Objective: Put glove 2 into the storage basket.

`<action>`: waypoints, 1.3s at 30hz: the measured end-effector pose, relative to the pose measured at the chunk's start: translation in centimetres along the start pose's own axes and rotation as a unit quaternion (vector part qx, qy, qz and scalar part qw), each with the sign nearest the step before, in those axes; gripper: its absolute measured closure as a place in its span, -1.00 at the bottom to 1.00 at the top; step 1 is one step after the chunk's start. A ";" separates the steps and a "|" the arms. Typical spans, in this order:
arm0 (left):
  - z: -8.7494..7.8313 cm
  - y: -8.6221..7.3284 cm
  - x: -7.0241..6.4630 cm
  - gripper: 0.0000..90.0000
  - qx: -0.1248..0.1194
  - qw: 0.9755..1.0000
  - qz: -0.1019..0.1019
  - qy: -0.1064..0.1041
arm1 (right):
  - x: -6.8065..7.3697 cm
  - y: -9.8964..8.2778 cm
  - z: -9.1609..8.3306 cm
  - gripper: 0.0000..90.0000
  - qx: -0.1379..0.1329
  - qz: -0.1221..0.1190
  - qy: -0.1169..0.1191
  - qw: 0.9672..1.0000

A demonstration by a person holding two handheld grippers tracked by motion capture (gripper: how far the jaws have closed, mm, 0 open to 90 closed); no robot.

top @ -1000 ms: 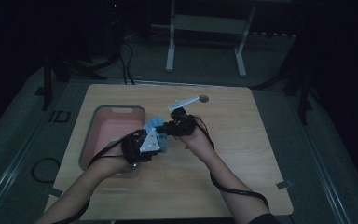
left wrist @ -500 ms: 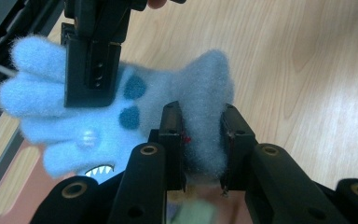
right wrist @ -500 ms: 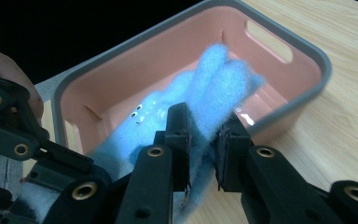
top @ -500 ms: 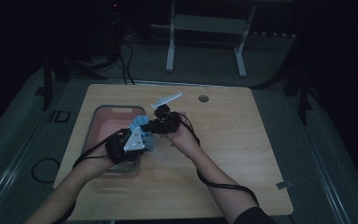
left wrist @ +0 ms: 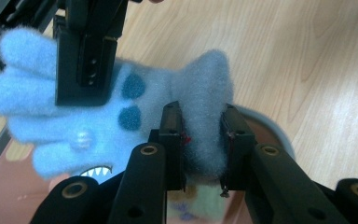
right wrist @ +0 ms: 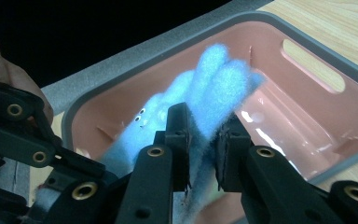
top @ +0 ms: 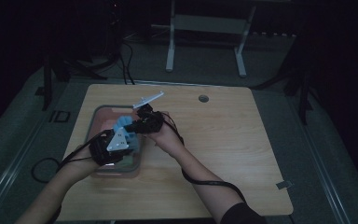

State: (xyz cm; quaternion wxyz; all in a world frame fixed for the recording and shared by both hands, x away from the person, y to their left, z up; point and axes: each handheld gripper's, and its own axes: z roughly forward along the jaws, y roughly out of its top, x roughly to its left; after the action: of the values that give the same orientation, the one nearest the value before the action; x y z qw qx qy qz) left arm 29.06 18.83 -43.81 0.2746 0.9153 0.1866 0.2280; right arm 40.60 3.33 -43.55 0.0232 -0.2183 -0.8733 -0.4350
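A fluffy light-blue glove with dark spots and a toothy mouth hangs between both grippers over a pink bin. My left gripper is shut on the glove's thumb part. Over the bin's right side, my right gripper is shut on the glove's finger end. In the left gripper view the right gripper's black jaw covers part of the glove's fingers.
The pink bin sits at the left side of a wooden table. A round hole lies near the table's far edge. Cables trail from both grippers across the table and off its left edge. The room around is dark.
Both grippers have carried the blue glove leftward, from the table's middle to above the pink bin. Both grips have held.
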 end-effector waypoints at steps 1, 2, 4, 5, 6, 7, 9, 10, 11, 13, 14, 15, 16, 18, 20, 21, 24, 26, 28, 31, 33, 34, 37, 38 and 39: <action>0.0 0.0 0.0 0.67 0.000 1.000 0.000 0.000 | 0.0 0.0 0.0 0.73 0.000 0.000 0.000 1.000; 0.2 -0.4 0.1 0.67 0.000 1.000 -0.004 -0.001 | 0.0 0.0 0.2 0.73 -0.001 0.003 0.001 1.000; 0.4 -0.7 0.2 0.67 0.003 1.000 -0.008 -0.003 | -0.1 -0.1 0.9 0.73 0.002 0.007 0.001 1.000; 0.6 -0.9 0.2 0.67 0.002 1.000 -0.010 -0.005 | -0.2 -0.1 1.1 0.73 0.005 0.011 0.003 1.000; 0.7 -1.0 0.3 0.67 0.006 1.000 -0.010 -0.005 | -0.3 -0.2 1.4 0.73 0.006 0.012 0.003 1.000; 0.9 -1.2 0.3 0.67 0.007 1.000 -0.012 -0.008 | -0.3 -0.3 1.6 0.73 0.008 0.013 0.000 1.000; 1.3 -1.5 0.2 0.67 0.011 1.000 -0.016 -0.013 | -0.4 -0.6 2.2 0.73 0.014 0.015 0.000 1.000; 1.4 -1.7 0.2 0.67 0.015 1.000 -0.015 -0.015 | -0.5 -0.8 2.4 0.73 0.016 0.016 0.000 1.000; 1.6 -1.9 0.2 0.67 0.017 1.000 -0.016 -0.017 | -0.6 -1.0 2.7 0.73 0.019 0.019 0.000 1.000; 2.0 -2.3 0.1 0.67 0.022 0.999 -0.020 -0.020 | -0.8 -1.4 3.4 0.73 0.024 0.025 0.003 0.999; 2.2 -2.5 0.1 0.67 0.024 0.999 -0.022 -0.021 | -0.9 -1.6 3.7 0.73 0.027 0.026 0.003 0.999; 2.2 -2.5 0.1 0.67 0.024 0.999 -0.022 -0.021 | -0.9 -1.6 3.7 0.73 0.027 0.026 0.003 0.999; 2.6 -3.0 0.1 0.67 0.033 0.999 -0.024 -0.022 | -1.0 -1.9 4.6 0.73 0.034 0.029 0.003 0.999; 3.0 -3.3 0.1 0.67 0.037 0.999 -0.029 -0.025 | -0.9 -2.1 5.2 0.73 0.042 0.027 -0.002 0.999; 3.4 -3.5 0.1 0.67 0.046 0.998 -0.031 -0.029 | -0.9 -2.2 5.7 0.72 0.051 0.026 -0.007 0.998; 3.6 -3.6 0.2 0.67 0.049 0.998 -0.033 -0.029 | -1.0 -2.3 5.9 0.71 0.055 0.024 -0.010 0.998; 4.1 -3.6 0.2 0.67 0.061 0.997 -0.033 -0.033 | -1.0 -2.4 6.3 0.69 0.068 0.017 -0.023 0.997; 4.3 -3.5 0.3 0.66 0.067 0.997 -0.028 -0.036 | -1.1 -2.3 6.4 0.65 0.069 0.021 -0.020 0.997; 4.5 -3.5 0.3 0.65 0.070 0.996 -0.032 -0.039 | -1.1 -2.3 6.4 0.57 0.072 0.017 -0.023 0.997; 4.6 -3.4 0.5 0.64 0.067 0.996 -0.038 -0.044 | -1.4 -2.3 6.2 0.41 0.069 0.017 -0.028 0.997; 4.7 -3.4 0.5 0.62 0.068 0.996 -0.042 -0.047 | -1.6 -2.3 5.9 0.29 0.064 0.019 -0.032 0.997; 4.7 -3.4 0.5 0.61 0.069 0.996 -0.042 -0.046 | -1.6 -2.3 5.6 0.25 0.060 0.019 -0.036 0.997; 4.8 -3.5 0.5 0.58 0.065 0.996 -0.048 -0.046 | -1.7 -2.3 5.0 0.17 0.051 0.021 -0.040 0.998; 4.8 -3.5 0.6 0.58 0.063 0.996 -0.052 -0.044 | -1.8 -2.2 4.7 0.13 0.044 0.025 -0.039 0.998; 4.7 -3.5 0.6 0.52 0.061 0.996 -0.055 -0.041 | -1.8 -2.1 4.1 0.02 0.034 0.025 -0.037 0.998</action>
State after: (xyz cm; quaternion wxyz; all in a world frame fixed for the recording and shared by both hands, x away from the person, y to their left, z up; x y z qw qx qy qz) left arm 31.26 19.92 -49.21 0.2375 0.9273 0.2392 0.1627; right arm 41.99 4.73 -48.08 0.0094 -0.2548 -0.8823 -0.3957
